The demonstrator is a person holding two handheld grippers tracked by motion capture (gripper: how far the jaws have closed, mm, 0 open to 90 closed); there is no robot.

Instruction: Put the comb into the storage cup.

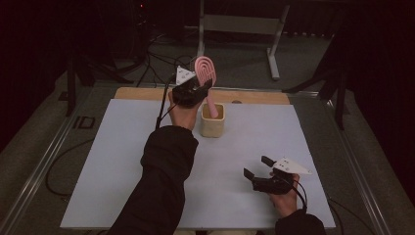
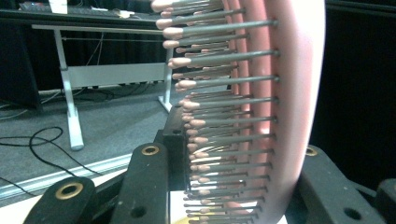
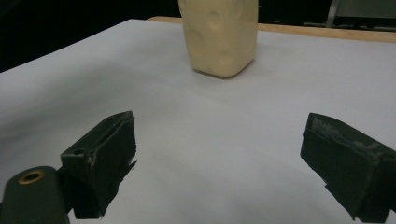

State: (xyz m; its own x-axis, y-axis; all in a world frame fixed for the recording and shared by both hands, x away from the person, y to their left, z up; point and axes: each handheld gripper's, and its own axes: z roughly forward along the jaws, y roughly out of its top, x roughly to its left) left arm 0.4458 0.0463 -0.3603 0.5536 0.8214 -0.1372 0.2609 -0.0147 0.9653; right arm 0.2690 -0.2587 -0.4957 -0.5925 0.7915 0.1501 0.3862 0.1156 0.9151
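Left gripper: your jaws are pinched on the pink hairbrush, held up over the far middle of the table, just above the cup.
Right gripper: your jaws are spread wide with nothing between them, low over the near right of the sheet — well apart from the cup.
Hairbrush, place: its head stands upright above your left hand, and its handle slants down into the mouth of the cream cup.
Hairbrush, make: smooth pink plastic, an oval head cut with long slots; the left gripper view shows rows of thin grey pins with rounded pink tips, set in a curved pink back.
Cup, make: a squarish beaker with rounded corners, matte cream, with shallow dimples on its wall in the right gripper view; it stands upright on the sheet.
Jaw pads: black, blocky and scuffed, with ragged edges on the pad in the right gripper view.
Table: covered by a flat white sheet, with a strip of bare wood along the far edge.
Around: a white metal frame stands on the grey floor beyond the table, and black cables trail there.
In the way: your left sleeve crosses the middle of the sheet — the brush pins block much of the left gripper view.
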